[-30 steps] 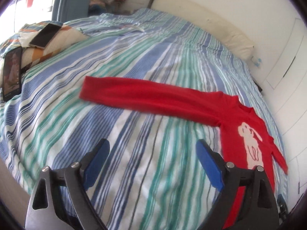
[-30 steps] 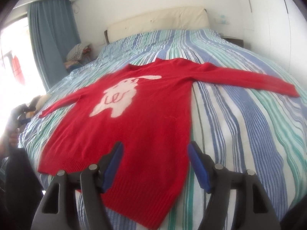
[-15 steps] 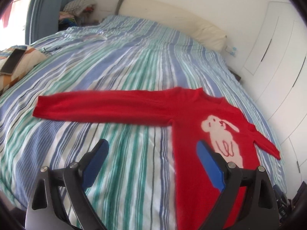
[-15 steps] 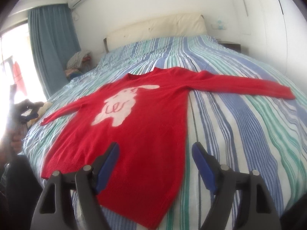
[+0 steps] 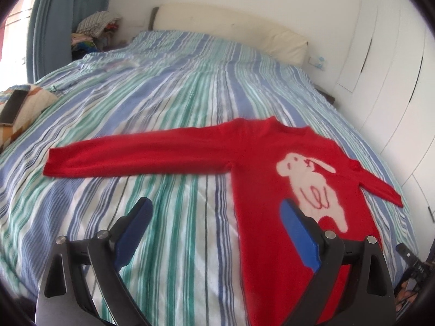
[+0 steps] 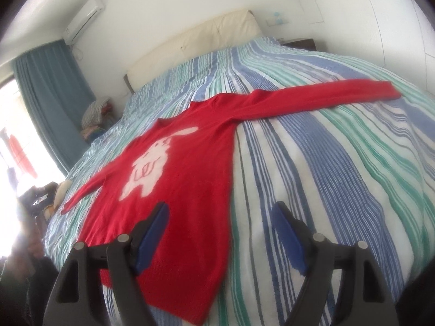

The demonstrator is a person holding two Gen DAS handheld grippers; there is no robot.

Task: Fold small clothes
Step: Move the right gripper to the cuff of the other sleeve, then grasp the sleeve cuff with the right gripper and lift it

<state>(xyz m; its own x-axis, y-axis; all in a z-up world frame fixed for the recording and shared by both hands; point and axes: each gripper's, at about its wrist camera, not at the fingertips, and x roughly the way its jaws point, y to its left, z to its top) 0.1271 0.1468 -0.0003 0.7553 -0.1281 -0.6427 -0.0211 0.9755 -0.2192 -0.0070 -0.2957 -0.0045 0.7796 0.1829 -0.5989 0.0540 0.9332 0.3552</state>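
— Where are your claws?

— Both released, nothing between the pads. My left claw point(image 5: 214, 228) hangs over bare sheet just beside the jumper's side edge; my right claw point(image 6: 220, 233) hangs over the hem end, its left pad above red cloth and its right above the sheet.

— And the jumper?

— The red jumper point(image 6: 187, 168) lies flat, face up, both sleeves spread wide on the bed point(image 6: 339, 163). I'd call this the start: no fold made yet.

— Next move?

— I judge a sleeve first. The long sleeve point(image 5: 141, 154) needs a pinch near its cuff and a carry across the chest, low, so the knit doesn't drag.

— The room?

— Striped sheet, cream headboard point(image 5: 233, 27), blue curtain point(image 6: 51, 92), white cupboards point(image 5: 388, 62). A phone point(image 5: 13, 106) sits on a cushion at the bed's edge. Something dark at the far left of my right view, possibly a person; too blown out to tell.
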